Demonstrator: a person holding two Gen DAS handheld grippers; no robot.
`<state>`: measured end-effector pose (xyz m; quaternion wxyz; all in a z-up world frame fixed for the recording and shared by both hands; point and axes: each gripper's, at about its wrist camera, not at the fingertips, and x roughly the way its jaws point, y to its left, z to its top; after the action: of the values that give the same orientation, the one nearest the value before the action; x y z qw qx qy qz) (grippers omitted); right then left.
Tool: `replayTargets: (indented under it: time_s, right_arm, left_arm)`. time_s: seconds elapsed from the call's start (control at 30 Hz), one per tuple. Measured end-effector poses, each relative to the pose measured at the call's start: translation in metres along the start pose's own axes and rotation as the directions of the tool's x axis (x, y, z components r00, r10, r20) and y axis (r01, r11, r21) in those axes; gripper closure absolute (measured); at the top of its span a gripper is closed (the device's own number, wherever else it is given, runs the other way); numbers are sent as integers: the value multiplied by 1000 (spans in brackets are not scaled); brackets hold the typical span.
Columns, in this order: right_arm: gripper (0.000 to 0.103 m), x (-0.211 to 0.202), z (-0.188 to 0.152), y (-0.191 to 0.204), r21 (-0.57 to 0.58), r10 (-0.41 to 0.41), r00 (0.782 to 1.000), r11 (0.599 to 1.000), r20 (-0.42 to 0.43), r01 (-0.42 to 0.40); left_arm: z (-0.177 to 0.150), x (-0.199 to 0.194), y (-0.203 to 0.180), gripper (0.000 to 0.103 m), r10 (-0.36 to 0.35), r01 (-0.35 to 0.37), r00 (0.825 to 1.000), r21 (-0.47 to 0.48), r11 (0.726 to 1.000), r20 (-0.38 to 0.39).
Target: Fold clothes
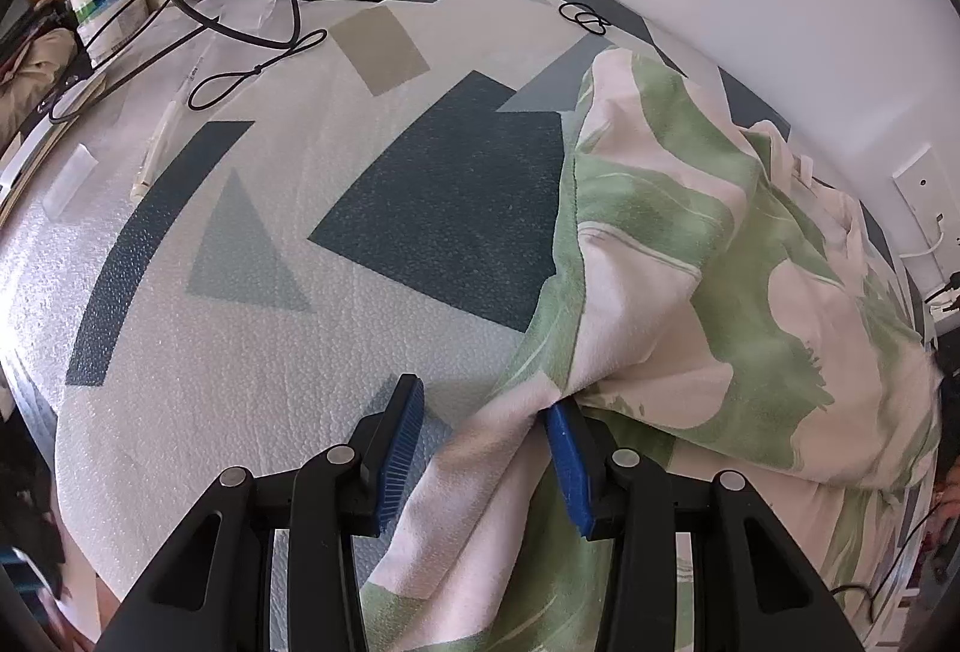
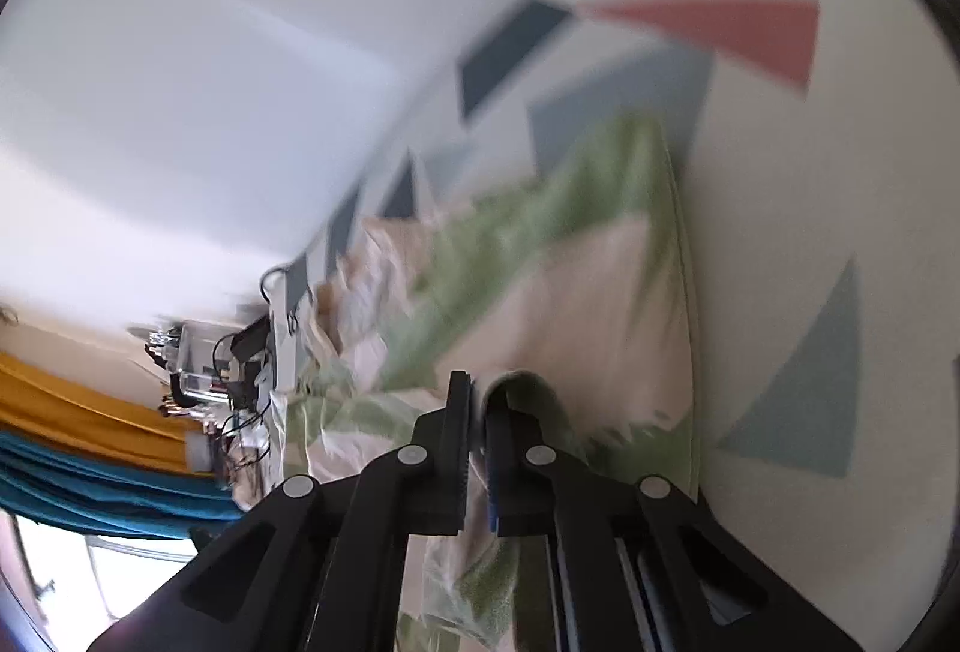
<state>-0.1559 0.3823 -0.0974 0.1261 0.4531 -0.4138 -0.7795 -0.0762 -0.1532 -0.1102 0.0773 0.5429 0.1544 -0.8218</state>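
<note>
Right gripper (image 2: 477,412) pinches the garment (image 2: 540,280) — no containers visible.

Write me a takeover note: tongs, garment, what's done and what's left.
Left tongs: open, a fold of the green-and-pink patterned garment lying between the pads, not pinched.
Right tongs: shut on an edge of the same garment.
Garment: bunched in a heap on the geometric-print mat, beside the wall.
Done: one edge gripped.
Left: close the left tongs, spread the cloth flat, then fold, probably onto the bare mat.
</note>
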Motion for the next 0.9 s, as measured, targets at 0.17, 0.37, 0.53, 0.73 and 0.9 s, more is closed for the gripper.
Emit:
replayTargets:
  time_s: [0.17, 0.37, 0.53, 0.73, 0.9]
  right_arm:
    - [100, -11, 24, 11, -39, -19, 997, 999, 77, 22]
    - [81, 18, 30, -10, -16, -154, 987, 988, -43, 154]
    - [61, -17, 18, -8, -7, -45, 999, 999, -15, 45]
    - [61, -26, -27, 24, -260, -61, 991, 965, -123, 28]
    - [83, -3, -53, 26, -374, -160, 971, 924, -179, 83]
  left_arm:
    - [1, -1, -2, 61, 10, -11, 1000, 11, 1000, 4]
    - [5, -2, -3, 61, 13, -13, 1000, 16, 1000, -9]
    - [7, -2, -2, 61, 9, -9, 1000, 4, 1000, -9]
    - [6, -2, -7, 61, 7, -7, 1000, 5, 1000, -8]
    - [8, -3, -7, 61, 5, -5, 1000, 0, 1000, -13]
